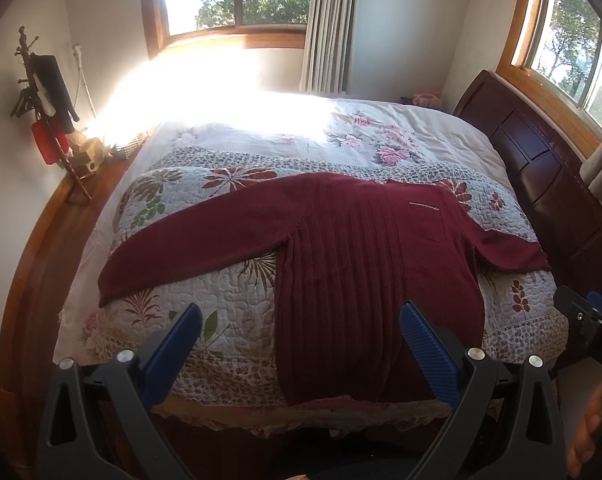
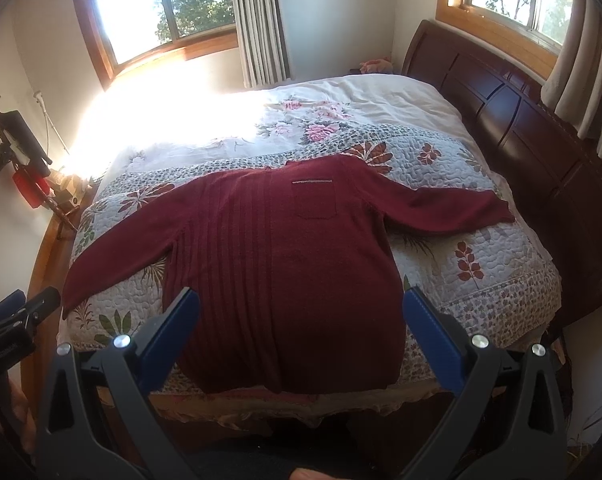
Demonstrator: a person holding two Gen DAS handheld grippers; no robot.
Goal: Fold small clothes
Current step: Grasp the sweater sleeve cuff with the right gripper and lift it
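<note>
dark red sweater lies flat and face up on the quilt at the near edge of the bed, hem hanging slightly over that edge, both sleeves spread out toward the side edges. the left tongs and right tongs hover above the hem, both spread wide and gripping nothing.
</note>
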